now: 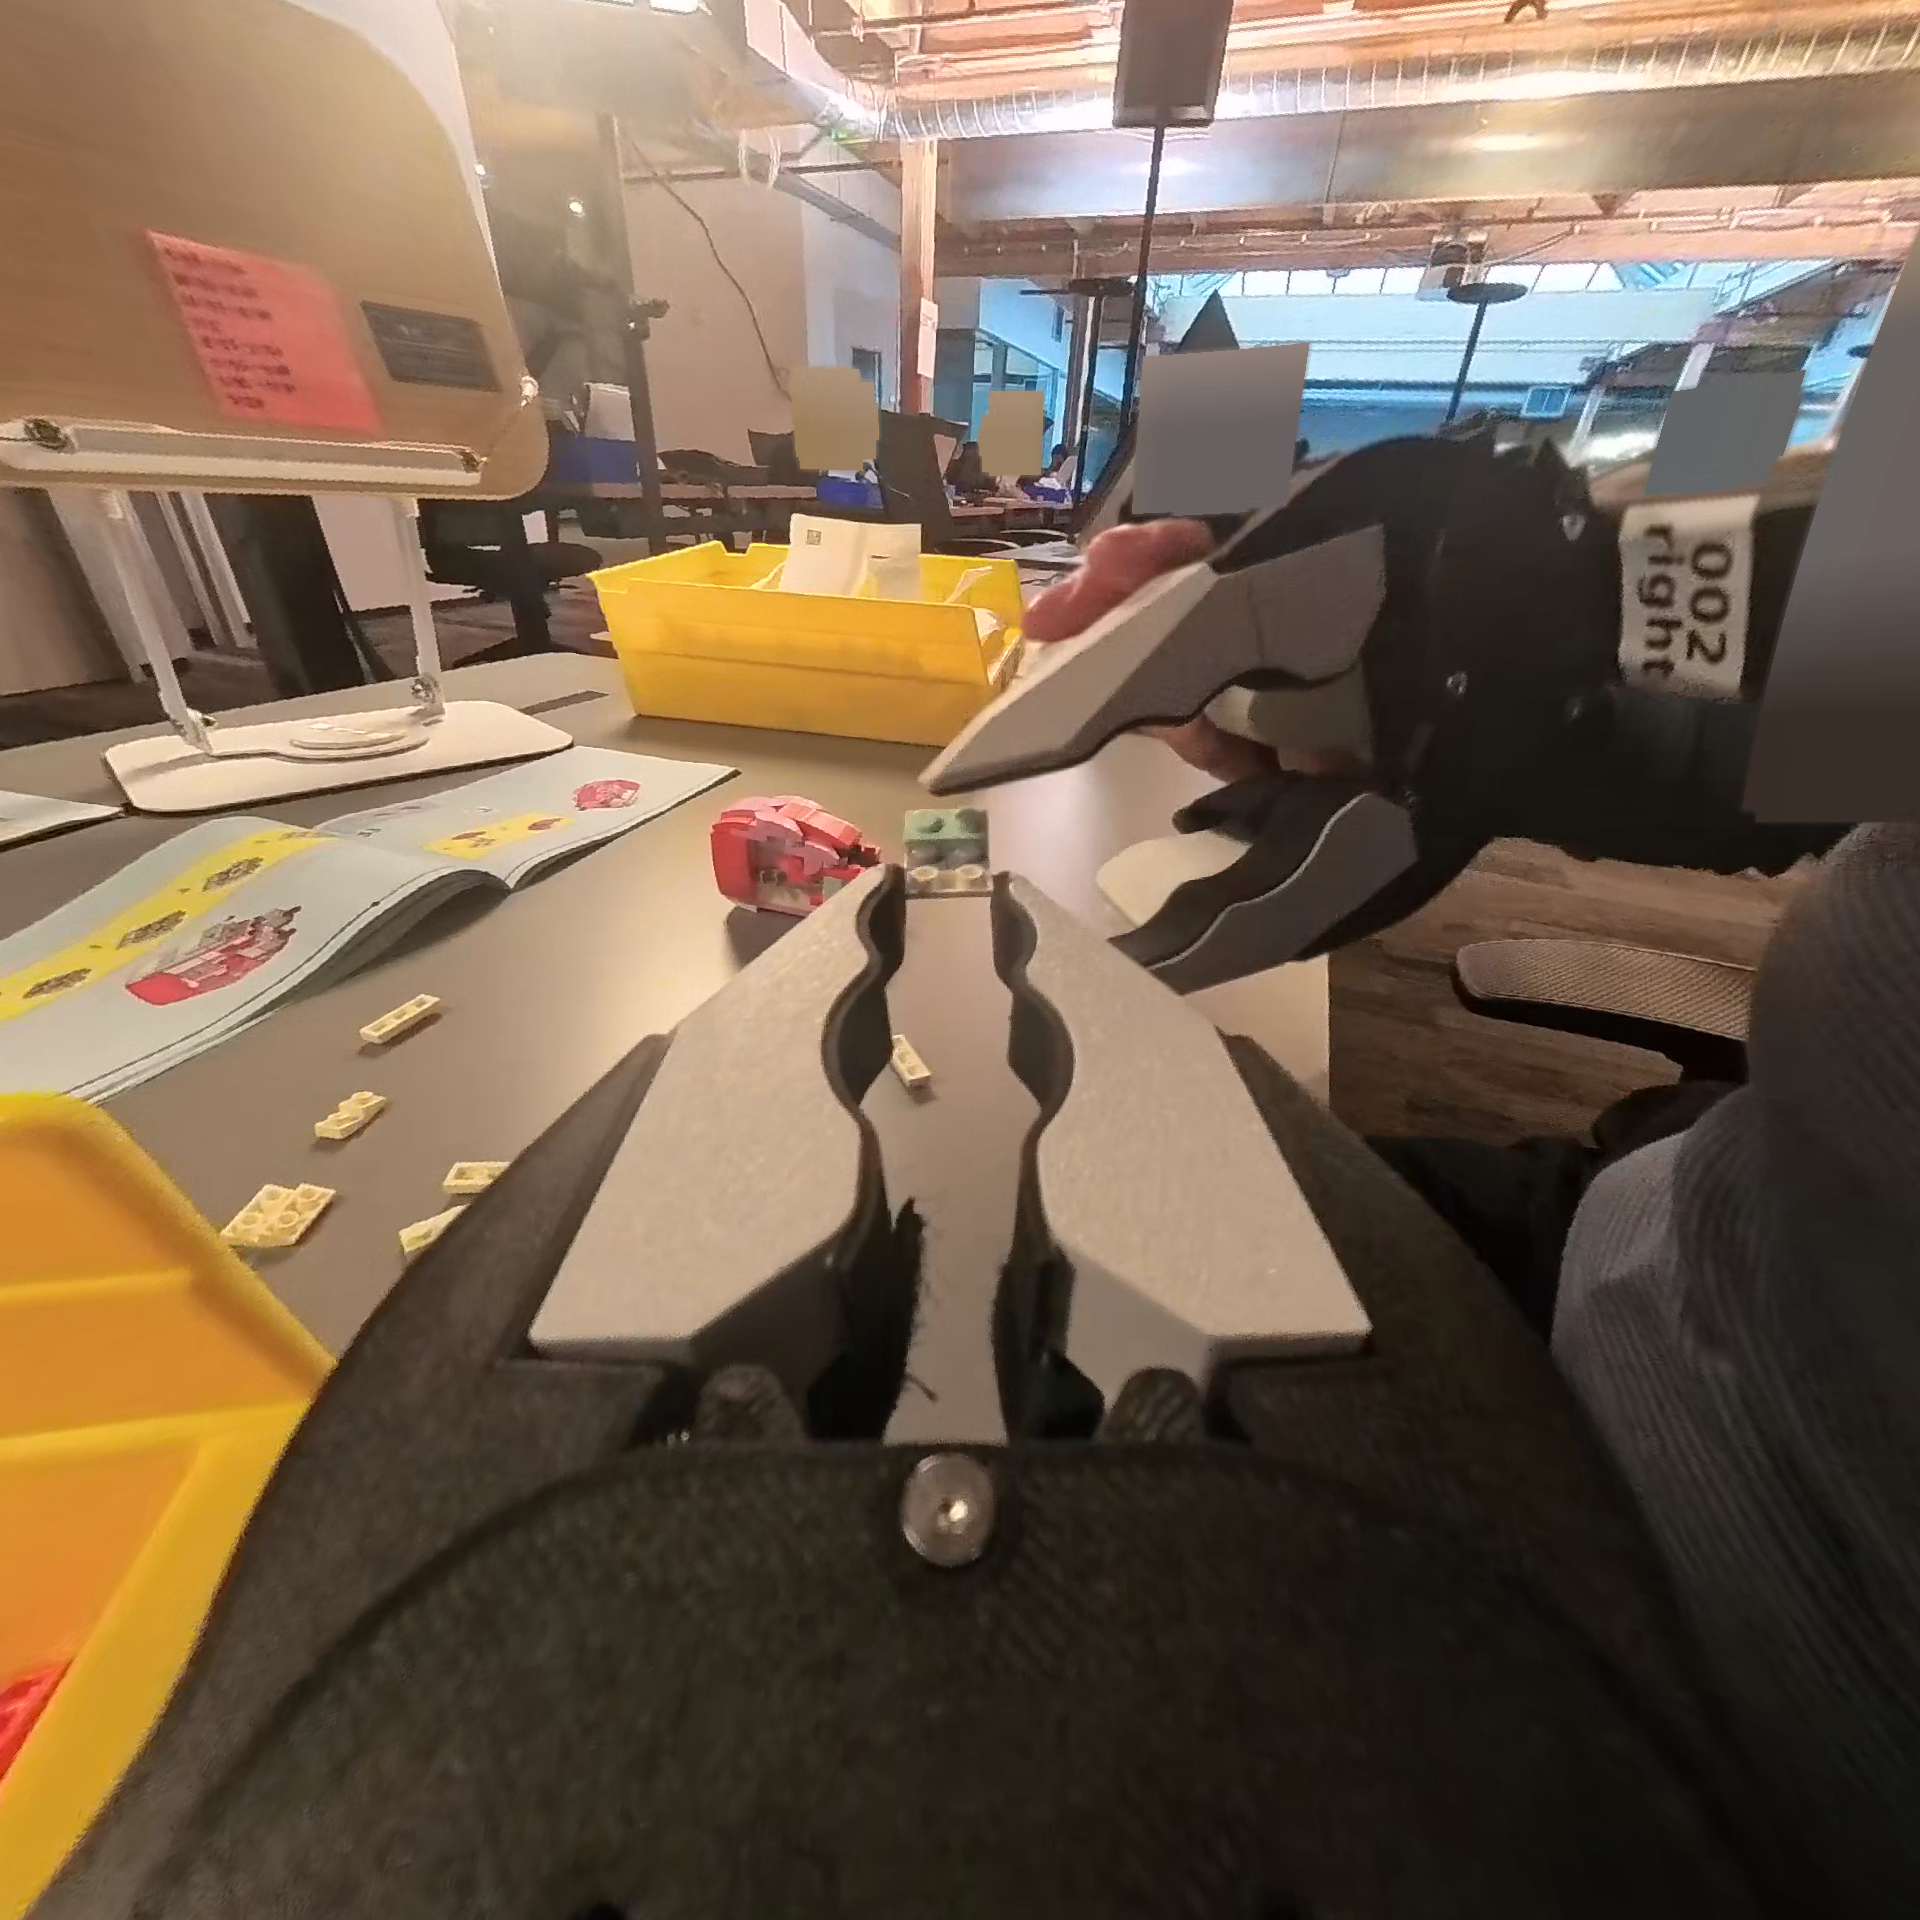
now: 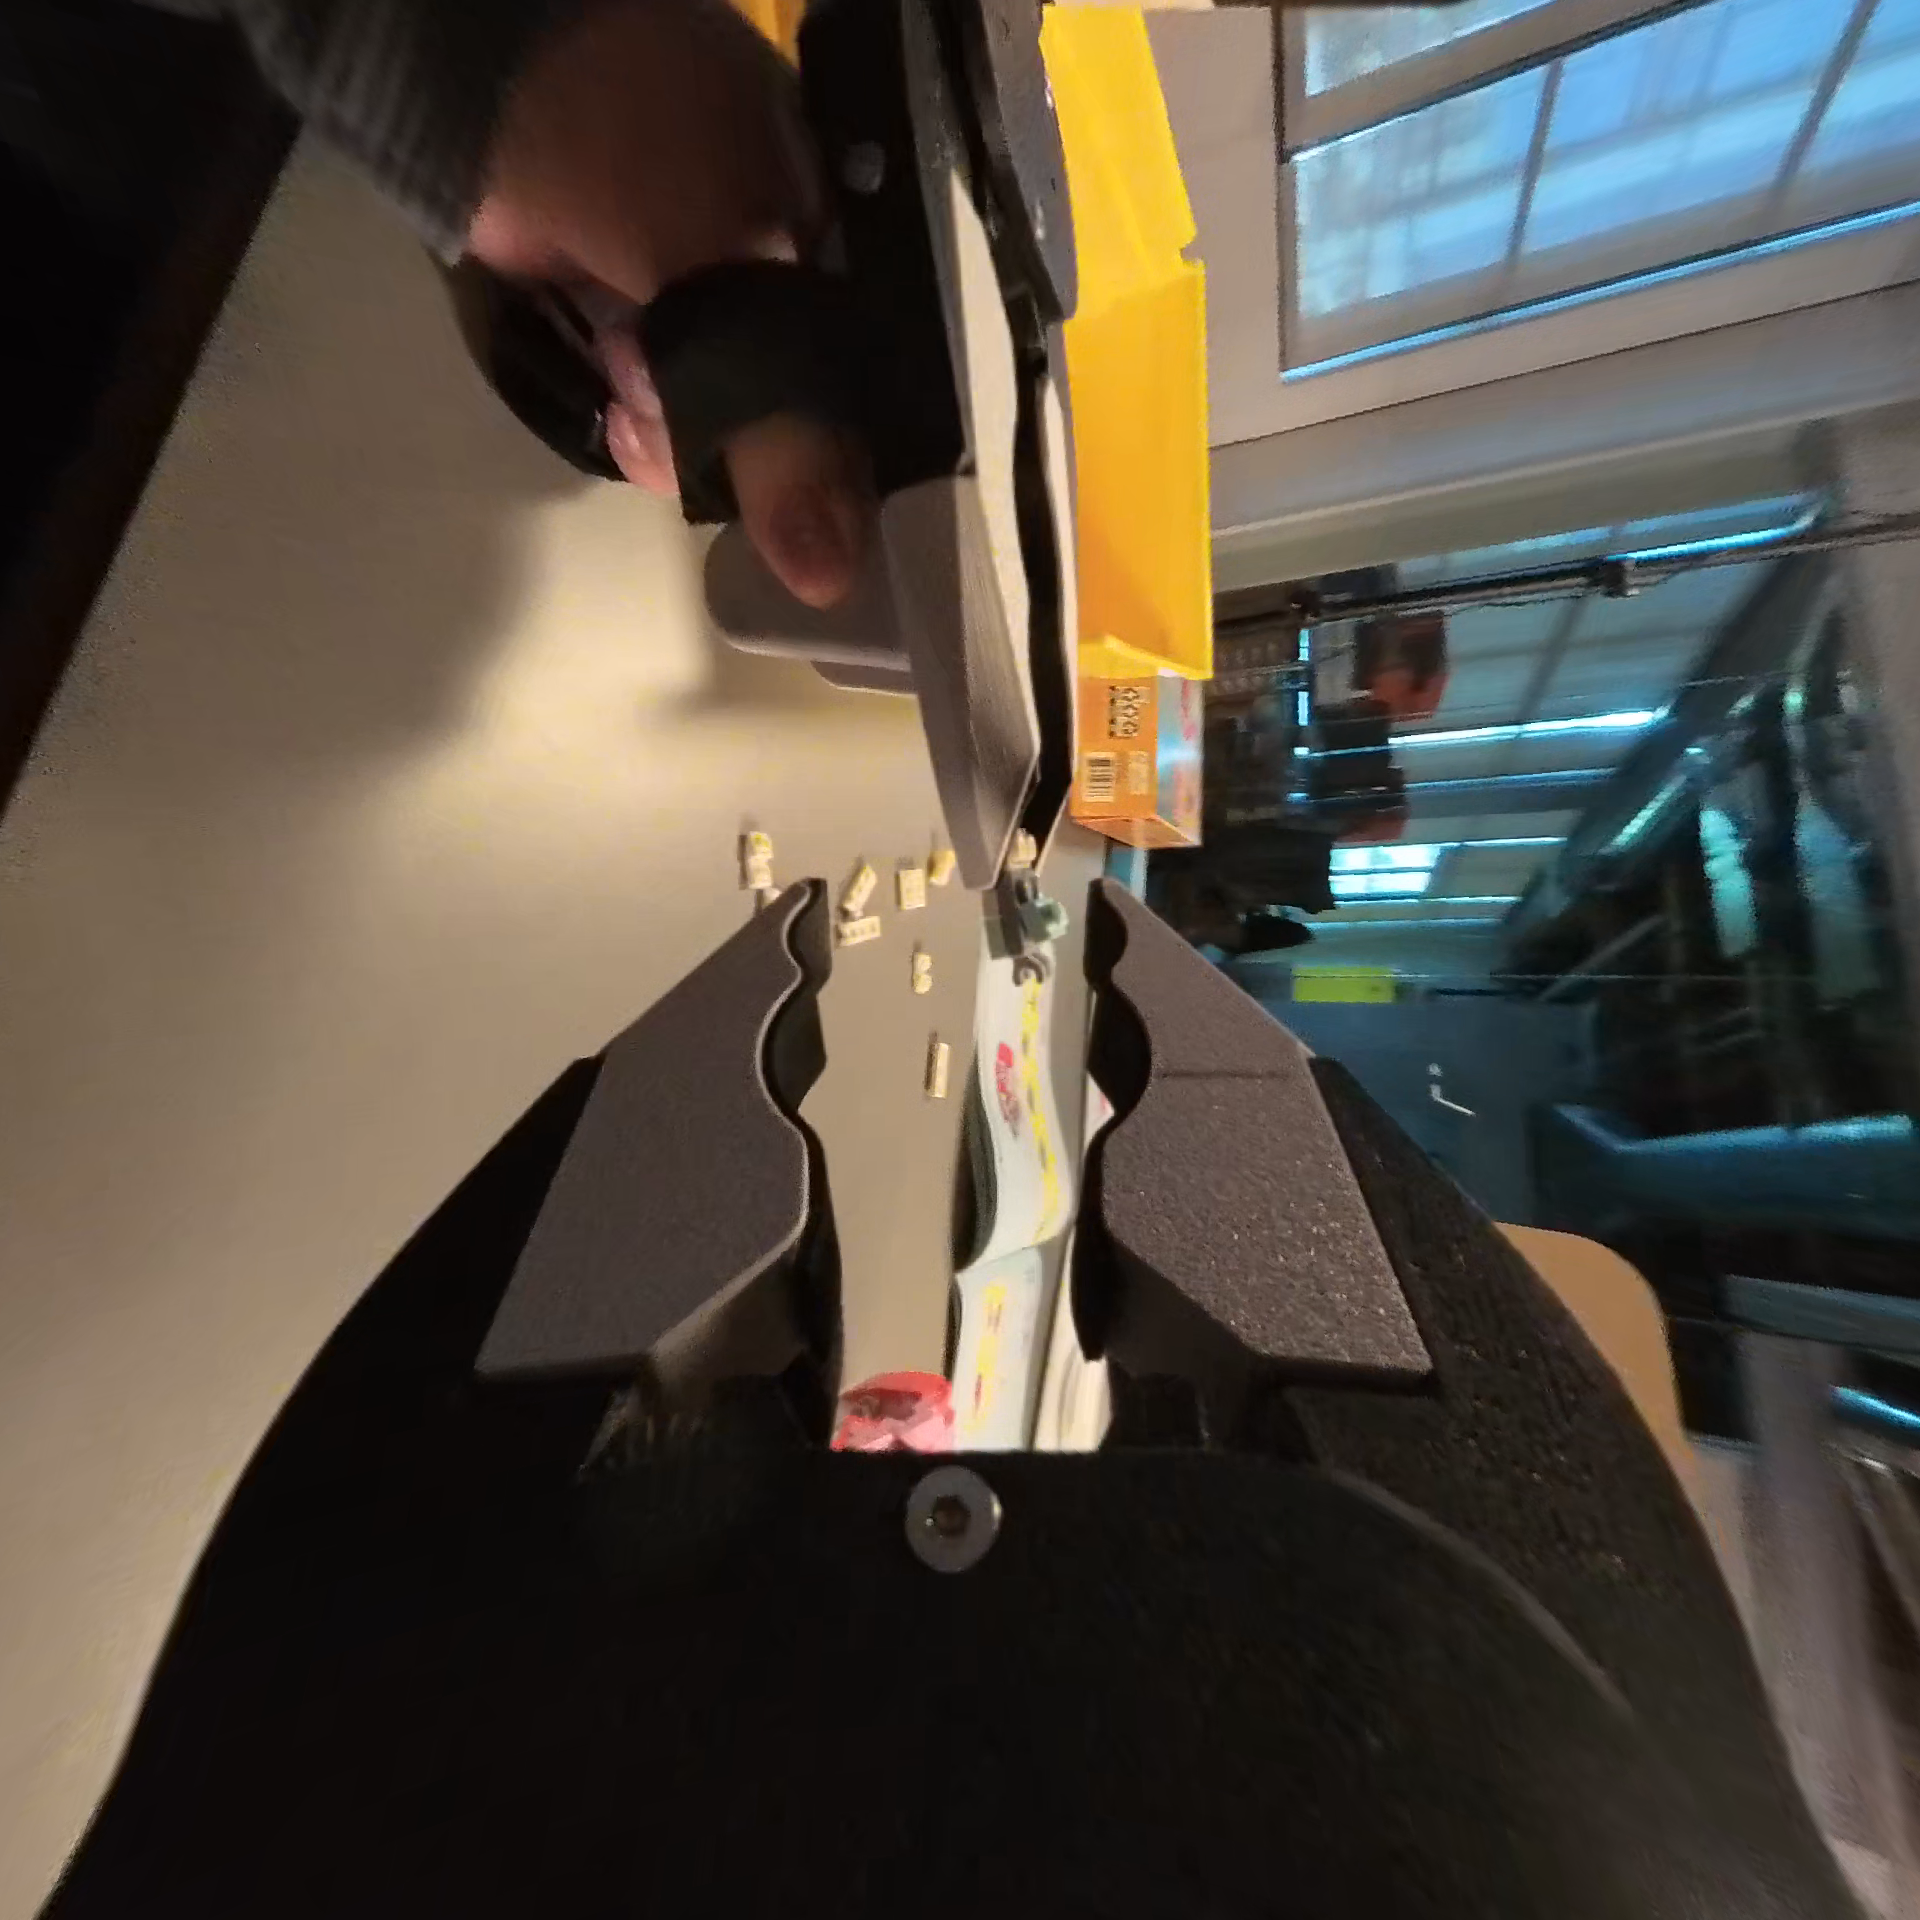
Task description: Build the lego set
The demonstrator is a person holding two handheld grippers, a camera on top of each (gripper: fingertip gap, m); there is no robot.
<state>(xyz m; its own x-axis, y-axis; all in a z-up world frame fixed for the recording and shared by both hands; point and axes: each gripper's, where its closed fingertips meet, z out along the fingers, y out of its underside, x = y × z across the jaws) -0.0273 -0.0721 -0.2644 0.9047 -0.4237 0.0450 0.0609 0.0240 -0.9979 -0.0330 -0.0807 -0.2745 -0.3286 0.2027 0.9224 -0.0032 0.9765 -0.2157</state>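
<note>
My left gripper (image 1: 948, 891) is shut on a small brick assembly (image 1: 945, 847): a grey plate with tan studs and a green brick on top, held at the fingertips just above the dark table (image 1: 582, 997). In the right wrist view the left gripper (image 2: 1003, 873) comes in from the top with the same assembly (image 2: 1029, 925) sticking out of its tips. My right gripper (image 2: 956, 904) is open wide with nothing between its pads, and it is turned on its side close to the assembly. It also shows in the left wrist view (image 1: 1039, 862), to the right of the assembly.
A red brick model (image 1: 790, 852) lies left of the assembly, beside an open instruction booklet (image 1: 312, 914). Several small tan plates (image 1: 400, 1018) are scattered on the table. A yellow bin (image 1: 810, 644) stands at the back, another (image 1: 125, 1351) at the front left. An orange box (image 2: 1132, 758) stands near the far bin. Both grippers' tips are close together, under 4 cm apart.
</note>
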